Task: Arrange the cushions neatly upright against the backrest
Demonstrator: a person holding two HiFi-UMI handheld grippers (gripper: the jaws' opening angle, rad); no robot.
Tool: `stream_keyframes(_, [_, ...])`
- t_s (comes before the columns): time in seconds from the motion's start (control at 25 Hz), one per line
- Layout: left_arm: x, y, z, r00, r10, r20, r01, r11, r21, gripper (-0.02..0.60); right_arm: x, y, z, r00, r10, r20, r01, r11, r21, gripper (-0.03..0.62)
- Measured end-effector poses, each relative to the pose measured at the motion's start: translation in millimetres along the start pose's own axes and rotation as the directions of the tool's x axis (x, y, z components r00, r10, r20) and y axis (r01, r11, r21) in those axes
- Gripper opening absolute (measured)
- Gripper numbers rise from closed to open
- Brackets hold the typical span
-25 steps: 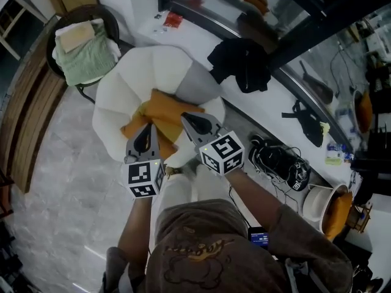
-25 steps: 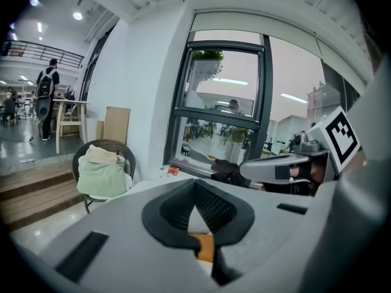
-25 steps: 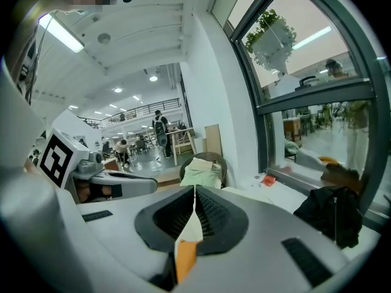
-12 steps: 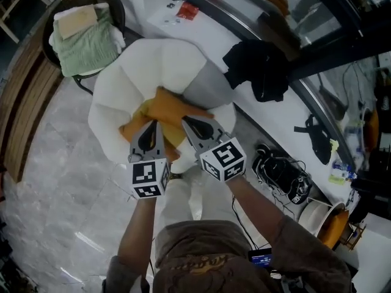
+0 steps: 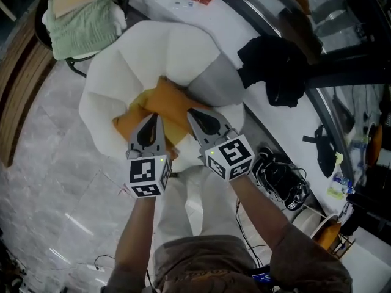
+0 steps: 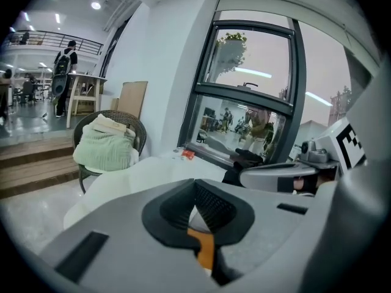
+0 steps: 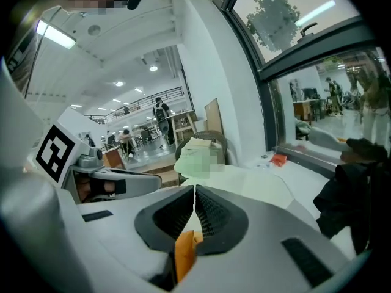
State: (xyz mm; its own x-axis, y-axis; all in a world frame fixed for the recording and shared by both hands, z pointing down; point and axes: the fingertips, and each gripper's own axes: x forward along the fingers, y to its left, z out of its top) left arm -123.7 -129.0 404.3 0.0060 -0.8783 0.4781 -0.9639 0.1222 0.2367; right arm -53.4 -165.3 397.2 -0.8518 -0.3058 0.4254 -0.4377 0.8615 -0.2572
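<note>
**Both tongs pinched on the cushion over the armchair seat**

We note the left gripper (image 5: 151,118) and the right gripper (image 5: 195,115) side by side above the front of the white armchair (image 5: 174,44), both pointing toward its backrest; the left gripper's jaws are together, with a strip of orange fabric nipped between the pads; the right gripper's jaws are likewise together on an orange fold. The orange cushion (image 5: 170,100) sits in the armchair's seat hollow, in front of the backrest; we cannot tell whether it stands or lies flat. A wicker chair (image 5: 79,17) with a green blanket stands beyond the armchair's left side; a black garment (image 5: 272,66) lies on the ledge to the armchair's right.
</note>
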Motion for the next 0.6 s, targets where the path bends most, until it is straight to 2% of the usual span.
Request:
stream_keyframes(0.28, [36,24,-45,0.998,0.054,-0.025,-0.055,0.998,-0.024,0.006,40,-21,-42,0.999,0.042,-0.035,-0.043,0.999,-0.023,0.021])
stream_keyframes(0.6, [77,41,-105,0.995,0.051,-0.082,-0.057,0.996,-0.071,0.006,85,-42,-100,0.99,0.075,-0.118,-0.078,0.997,-0.018,0.023])
